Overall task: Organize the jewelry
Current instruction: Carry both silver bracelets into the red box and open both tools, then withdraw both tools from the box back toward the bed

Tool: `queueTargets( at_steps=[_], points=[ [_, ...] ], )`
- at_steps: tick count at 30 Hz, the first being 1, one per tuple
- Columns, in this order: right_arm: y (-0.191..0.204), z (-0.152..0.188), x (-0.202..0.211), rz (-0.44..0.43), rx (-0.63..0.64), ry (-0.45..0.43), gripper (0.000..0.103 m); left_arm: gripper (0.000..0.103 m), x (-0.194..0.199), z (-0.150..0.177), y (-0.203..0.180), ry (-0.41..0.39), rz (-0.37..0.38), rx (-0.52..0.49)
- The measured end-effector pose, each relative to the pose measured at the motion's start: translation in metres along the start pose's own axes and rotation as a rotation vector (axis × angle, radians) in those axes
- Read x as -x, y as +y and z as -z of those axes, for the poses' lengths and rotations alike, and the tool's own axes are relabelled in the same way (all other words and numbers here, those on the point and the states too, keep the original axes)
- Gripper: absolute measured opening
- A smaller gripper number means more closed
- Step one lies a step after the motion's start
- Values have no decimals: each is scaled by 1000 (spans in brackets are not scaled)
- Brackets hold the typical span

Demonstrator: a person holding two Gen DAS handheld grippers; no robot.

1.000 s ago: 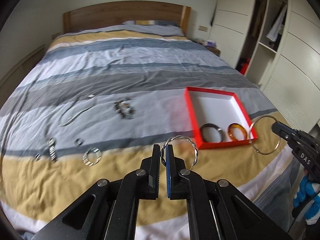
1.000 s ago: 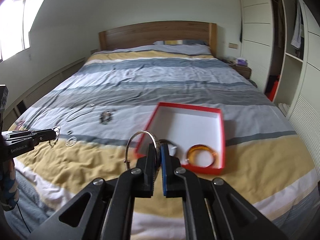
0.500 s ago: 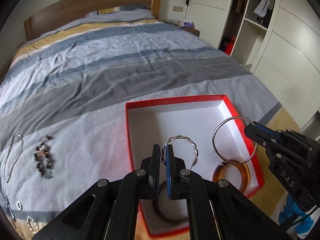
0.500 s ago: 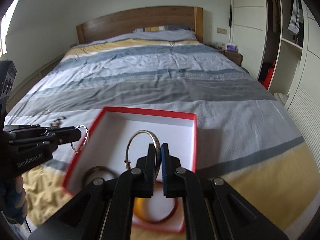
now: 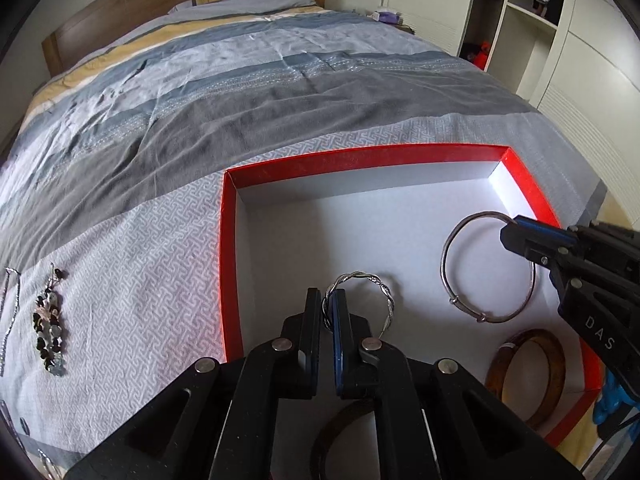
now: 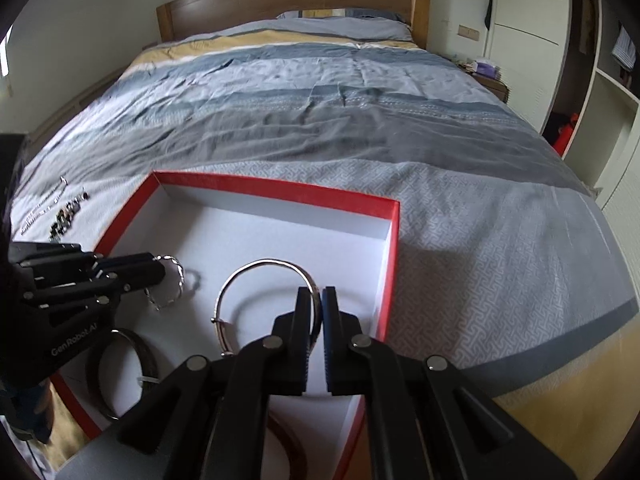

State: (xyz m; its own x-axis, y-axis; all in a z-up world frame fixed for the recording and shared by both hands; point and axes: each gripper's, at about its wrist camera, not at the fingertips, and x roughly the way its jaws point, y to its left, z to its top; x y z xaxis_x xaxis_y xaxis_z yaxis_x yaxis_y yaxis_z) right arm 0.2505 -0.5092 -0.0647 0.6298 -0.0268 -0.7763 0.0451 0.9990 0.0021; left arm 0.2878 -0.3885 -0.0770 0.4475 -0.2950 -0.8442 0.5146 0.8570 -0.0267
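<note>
Over the bed (image 5: 280,92) your left gripper (image 5: 329,304) clamps the twisted bangle (image 5: 370,292), your right gripper (image 6: 318,312) the plain bangle (image 6: 256,280); lower both into the red box (image 5: 228,240) before releasing.

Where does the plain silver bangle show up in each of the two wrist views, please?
Left wrist view: the plain silver bangle hangs at right over the box floor, clamped by the right hand-held gripper.
Right wrist view: lower centre, just ahead of the fingers pinching it.
Shared landmark: the red box.
</note>
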Motion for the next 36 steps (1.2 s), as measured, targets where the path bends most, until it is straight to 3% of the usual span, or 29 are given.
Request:
queueTargets(
  at_steps=[6,11,18,27,36],
  points=[
    [8,-2,-1,48,69,33,7,8,1,0,-2,5,-32,-3],
    [-4,-6,27,45,1,-10,21,34,18,0,-1,-14,-23,13],
    [-26,3,96,93,-87,-82,28,49,86,10,-2,-101,11,15],
    [-10,37,180,75,-193,-154,33,50,171,67,2,-116,39,-13],
    [56,58,245,-9,-176,-232,33,53,250,128,54,-164,-58,66]
  ],
)
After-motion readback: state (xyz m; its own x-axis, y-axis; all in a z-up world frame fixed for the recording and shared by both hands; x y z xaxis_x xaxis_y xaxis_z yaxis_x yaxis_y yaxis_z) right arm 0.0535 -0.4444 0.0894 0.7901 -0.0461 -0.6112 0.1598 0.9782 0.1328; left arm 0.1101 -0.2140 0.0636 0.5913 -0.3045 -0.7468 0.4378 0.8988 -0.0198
